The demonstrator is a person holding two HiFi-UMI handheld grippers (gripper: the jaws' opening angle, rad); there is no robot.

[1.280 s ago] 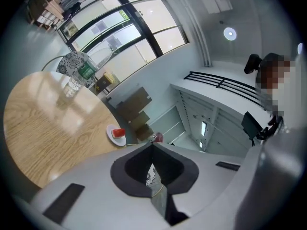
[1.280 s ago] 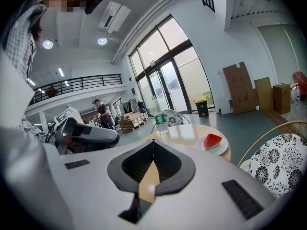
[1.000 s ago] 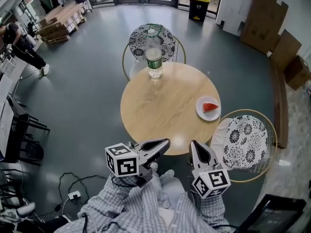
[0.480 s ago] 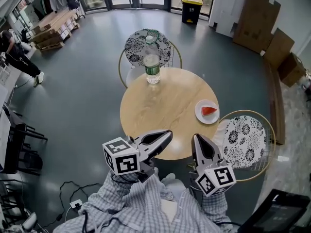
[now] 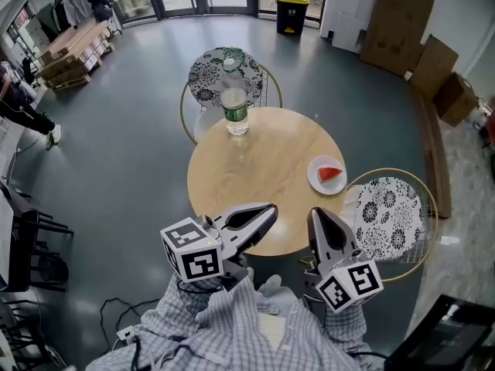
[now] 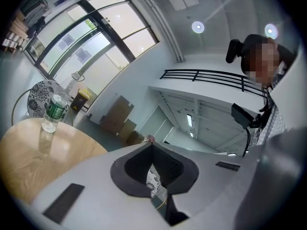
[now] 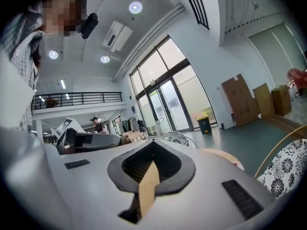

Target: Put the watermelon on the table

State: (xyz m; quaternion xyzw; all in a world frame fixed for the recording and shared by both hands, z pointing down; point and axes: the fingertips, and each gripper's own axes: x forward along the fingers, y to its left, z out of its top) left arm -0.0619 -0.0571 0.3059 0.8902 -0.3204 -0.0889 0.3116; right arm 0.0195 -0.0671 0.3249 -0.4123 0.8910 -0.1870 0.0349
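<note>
Currently both tools are held level at the near edge of the round wooden surface. The left tool is clenched with nothing between its jaws. The right tool is likewise clenched and empty.

The head view is the one that shows the watermelon plainly: a red slice lying on a small white plate, ahead of the right tool and a little to its right, well apart from it.

The left gripper view, behind the left tool, shows a water bottle with a green label standing upright on the surface, with a patterned chair beyond it. A black railing runs overhead.

The right gripper view, past the right tool, shows tall glass doors, a yellow-lidded bin, cardboard boxes against the wall and a person at a desk.

From above, the bottle stands at the far edge of the surface, ahead of the left tool. A second patterned chair sits right of the right tool. The floor is dark grey.
</note>
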